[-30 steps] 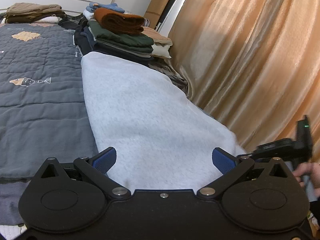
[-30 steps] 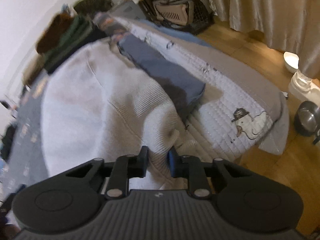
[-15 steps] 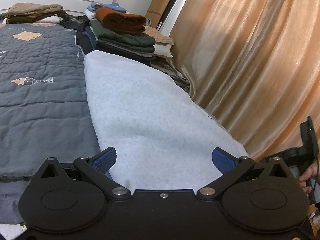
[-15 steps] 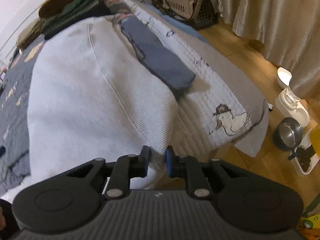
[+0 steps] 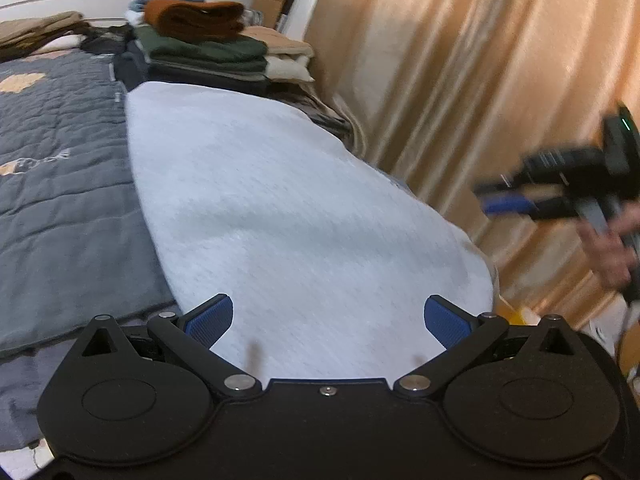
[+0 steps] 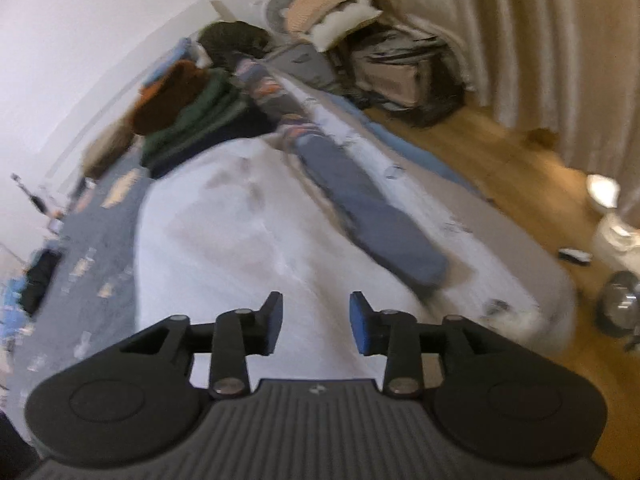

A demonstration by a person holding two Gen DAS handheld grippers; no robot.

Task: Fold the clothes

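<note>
A large pale grey-white knitted garment lies spread flat along the right-hand edge of the bed, over a dark grey quilted bedspread stitched with small fish and cream patches. The left gripper hovers low over the garment's near end with its blue-padded fingers spread wide — nothing is between them, and the cloth shows pale through the gap.

The right gripper is also held above the near end of the same pale garment, its fingers parted with a clear gap and empty. In the left wrist view it shows at the right edge as a blurred black tool held by a person's hand, off the bed's side and in front of the peach satin curtain.

At the far end of the garment, just beyond its edge, sits a stack of folded clothes — a rust-brown knit on top, dark green under it, dark navy below. Beside the garment on the side toward the floor lies a long blue-grey folded piece, resting on a pale quilted cover that hangs over the bed's edge. Further off, on the wooden floor, stands a dark bag, and a metal bowl sits near the bed's near corner. The right wrist view is motion-blurred, so finer detail there cannot be told.
</note>
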